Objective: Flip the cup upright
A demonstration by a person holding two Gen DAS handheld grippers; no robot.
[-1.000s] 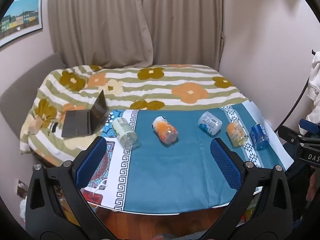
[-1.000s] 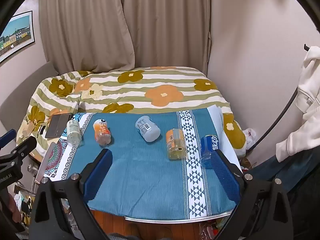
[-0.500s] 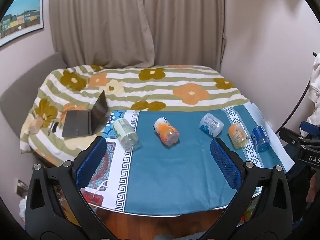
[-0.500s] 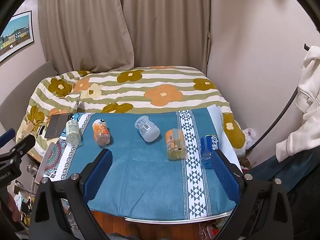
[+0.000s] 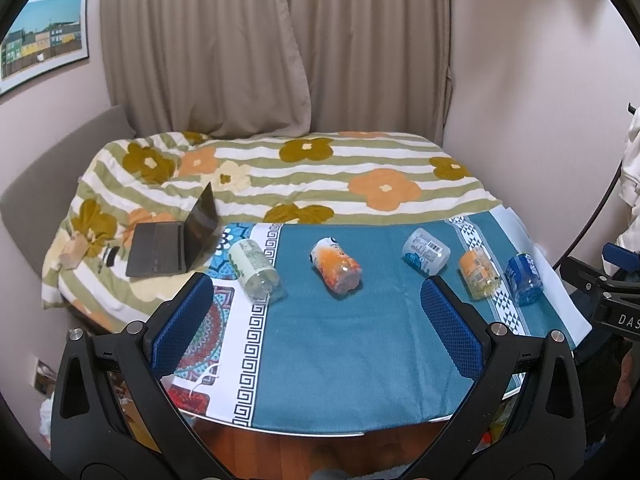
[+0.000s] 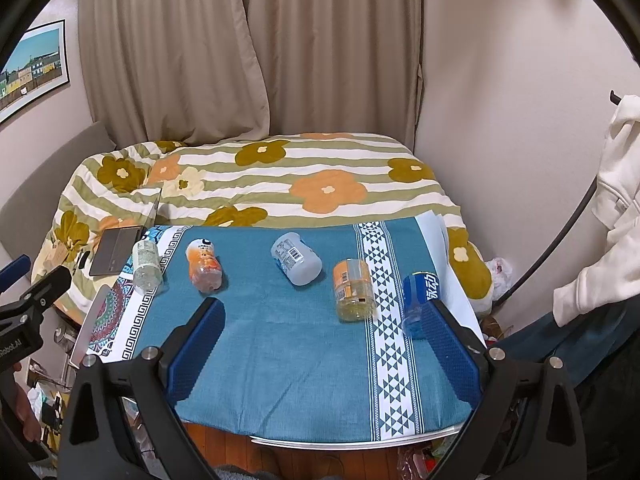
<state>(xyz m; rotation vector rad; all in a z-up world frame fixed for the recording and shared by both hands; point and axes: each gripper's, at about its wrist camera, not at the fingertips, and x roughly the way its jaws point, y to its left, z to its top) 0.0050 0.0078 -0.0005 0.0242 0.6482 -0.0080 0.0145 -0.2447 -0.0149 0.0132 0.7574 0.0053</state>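
Several plastic cups lie on their sides in a row on the blue tablecloth (image 5: 340, 344): a green-labelled one (image 5: 254, 270) (image 6: 146, 266), an orange one (image 5: 336, 266) (image 6: 204, 266), a pale blue-white one (image 5: 425, 250) (image 6: 296, 258), an orange-yellow one (image 5: 478, 274) (image 6: 353, 290) and a dark blue one (image 5: 523, 278) (image 6: 418, 300). My left gripper (image 5: 318, 314) is open and empty, held above the table's near edge. My right gripper (image 6: 324, 342) is open and empty, also near the front edge, with its right finger close to the dark blue cup.
An open laptop (image 5: 176, 240) lies on the flower-patterned bedding (image 5: 340, 176) behind the table. Curtains (image 5: 272, 48) and walls close off the back. White clothing (image 6: 620, 200) hangs at the right. The table's front edge (image 5: 320, 432) is near the grippers.
Both views have shifted only slightly; the cups sit a little higher in the left wrist view. No cup has moved, and both grippers stay open.
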